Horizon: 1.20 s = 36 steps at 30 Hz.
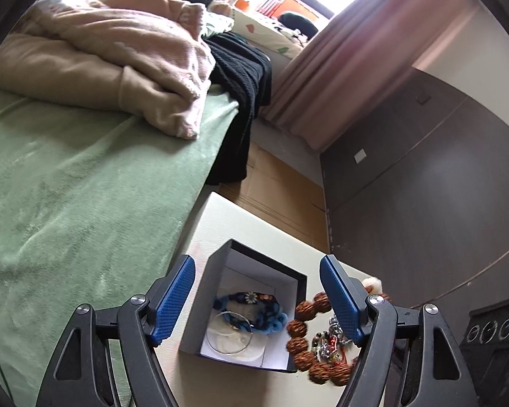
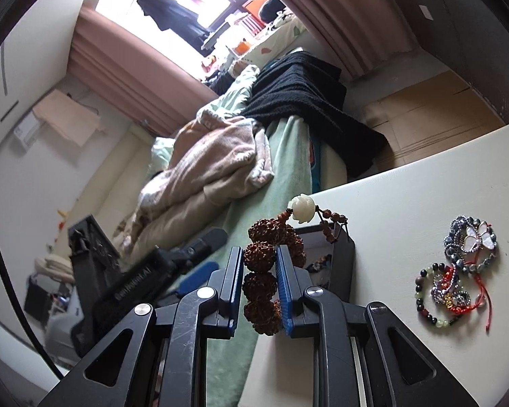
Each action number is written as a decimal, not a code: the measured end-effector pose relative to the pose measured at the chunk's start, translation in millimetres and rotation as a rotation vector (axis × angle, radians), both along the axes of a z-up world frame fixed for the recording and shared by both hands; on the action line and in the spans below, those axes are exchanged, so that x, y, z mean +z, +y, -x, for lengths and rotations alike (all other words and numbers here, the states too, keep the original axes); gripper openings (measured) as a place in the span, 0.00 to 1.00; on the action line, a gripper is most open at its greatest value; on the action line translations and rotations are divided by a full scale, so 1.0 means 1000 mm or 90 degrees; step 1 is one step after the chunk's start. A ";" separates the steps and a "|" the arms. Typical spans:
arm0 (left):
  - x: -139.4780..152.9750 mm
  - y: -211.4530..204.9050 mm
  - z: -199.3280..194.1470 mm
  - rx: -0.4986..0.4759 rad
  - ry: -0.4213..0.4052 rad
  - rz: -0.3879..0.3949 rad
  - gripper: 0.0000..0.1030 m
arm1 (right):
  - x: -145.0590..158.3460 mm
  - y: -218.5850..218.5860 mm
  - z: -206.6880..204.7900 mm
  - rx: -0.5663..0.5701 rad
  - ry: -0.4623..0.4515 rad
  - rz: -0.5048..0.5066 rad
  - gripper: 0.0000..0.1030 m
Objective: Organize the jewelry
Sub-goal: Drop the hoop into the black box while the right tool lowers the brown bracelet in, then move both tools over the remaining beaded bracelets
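From my left wrist camera, my left claw (image 1: 258,300) stands wide, its blue pads touching nothing. Between and below them a dark box (image 1: 200,308) sits open on the pale table (image 1: 220,224), white inside. In it lie a blue braided bracelet (image 1: 254,308) and a clear bangle (image 1: 229,334) (the bangle overlaps the braid). Just right of the box, a brown seed-bead bracelet (image 1: 305,342) hangs blurred at the box's edge, with a small heap of mixed bracelets (image 1: 332,339) beyond it on the table. The green bed cover (image 1: 78,203) runs along the left.

From my right wrist camera, my right claw (image 2: 259,271) is narrow, pinching that brown seed-bead bracelet (image 2: 259,254); its white carved bead (image 2: 301,208) sticks up above the pads. The box (image 2: 344,264) is just behind it. The mixed bracelets (image 2: 458,264) lie well to the right on the table (image 2: 390,196).
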<state>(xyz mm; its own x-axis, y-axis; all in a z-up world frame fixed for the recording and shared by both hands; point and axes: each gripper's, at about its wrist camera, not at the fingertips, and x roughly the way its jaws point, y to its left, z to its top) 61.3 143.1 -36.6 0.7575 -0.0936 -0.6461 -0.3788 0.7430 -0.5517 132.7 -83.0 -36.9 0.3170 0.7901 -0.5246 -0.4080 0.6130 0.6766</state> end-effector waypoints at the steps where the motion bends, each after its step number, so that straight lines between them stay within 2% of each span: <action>1: 0.000 0.001 0.001 0.002 0.000 0.003 0.74 | -0.002 0.004 0.000 0.002 0.000 0.009 0.20; 8: 0.000 0.011 0.006 0.021 -0.002 0.015 0.74 | -0.015 0.019 -0.002 -0.012 0.002 0.072 0.21; 10: 0.000 0.013 0.007 0.024 -0.002 0.017 0.74 | -0.017 0.022 -0.003 -0.010 0.009 0.062 0.22; 12: 0.000 0.013 0.008 0.026 0.000 0.017 0.74 | -0.022 0.024 -0.005 0.021 0.036 0.007 0.32; 13: 0.000 0.013 0.008 0.026 0.000 0.016 0.74 | -0.024 0.025 -0.005 0.028 0.045 -0.004 0.43; 14: 0.000 0.013 0.009 0.025 0.001 0.014 0.74 | -0.027 0.025 -0.005 0.030 0.051 -0.010 0.45; 18: 0.000 0.010 0.007 0.018 0.002 0.014 0.74 | -0.030 0.015 -0.007 0.018 0.068 -0.005 0.45; 23: 0.000 -0.002 0.003 0.002 0.004 0.007 0.74 | -0.021 -0.007 -0.007 -0.009 0.062 -0.015 0.45; 27: 0.001 -0.017 -0.001 -0.026 0.011 -0.017 0.74 | -0.014 -0.030 -0.008 -0.050 0.058 0.014 0.46; 30: 0.000 -0.028 -0.003 -0.044 0.011 -0.024 0.74 | -0.012 -0.051 -0.009 -0.085 0.061 0.045 0.58; 32: 0.000 -0.038 -0.006 -0.059 0.013 -0.034 0.74 | -0.012 -0.067 -0.009 -0.113 0.066 0.060 0.73; 36: -0.001 -0.065 -0.014 -0.102 0.024 -0.071 0.74 | -0.013 -0.099 -0.008 -0.156 0.087 0.088 0.75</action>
<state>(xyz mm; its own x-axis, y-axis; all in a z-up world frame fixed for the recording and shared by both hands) 75.0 78.4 -37.7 0.7136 -0.1369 -0.6871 -0.2695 0.8516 -0.4496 141.1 -182.1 -50.4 0.4088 0.6172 -0.6723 -0.1470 0.7716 0.6189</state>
